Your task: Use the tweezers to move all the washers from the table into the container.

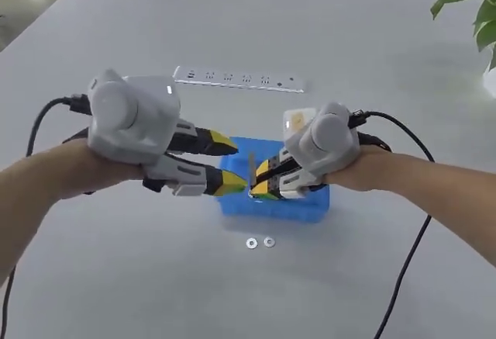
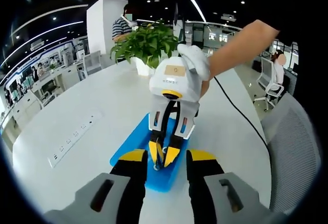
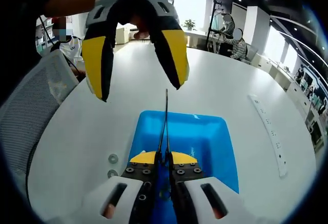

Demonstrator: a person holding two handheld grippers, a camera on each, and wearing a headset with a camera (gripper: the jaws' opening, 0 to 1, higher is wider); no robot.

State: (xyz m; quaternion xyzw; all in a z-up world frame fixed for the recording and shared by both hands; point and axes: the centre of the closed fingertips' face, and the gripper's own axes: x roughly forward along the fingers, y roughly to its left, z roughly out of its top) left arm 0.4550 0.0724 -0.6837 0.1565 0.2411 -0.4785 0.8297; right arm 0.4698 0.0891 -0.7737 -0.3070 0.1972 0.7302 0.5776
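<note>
On the worktop, centre: we log a blue container (image 1: 310, 209), a shallow rectangular tray lying flat.
Washers: two washers (image 1: 251, 243), side by side on the bare worktop (image 1: 124, 277), just beside the container's near edge and outside it.
Right tool (image 3: 165, 158): jaws pressed together on the tweezers, held above the container.
Tweezers (image 3: 165, 116): thin and dark, reaching forward from the jaws over the blue floor. We cannot tell whether their tips carry anything.
Left tool (image 1: 229, 162): yellow-tipped jaws spread wide, gripping nothing. It sits at the container's left edge, facing the right tool, near it but apart.
Power strip (image 1: 239, 78): white, flat, beyond the container and well apart.
Plant (image 1: 474, 5): green leaves, far right.
Cables (image 1: 411, 254): black, one from each tool.
</note>
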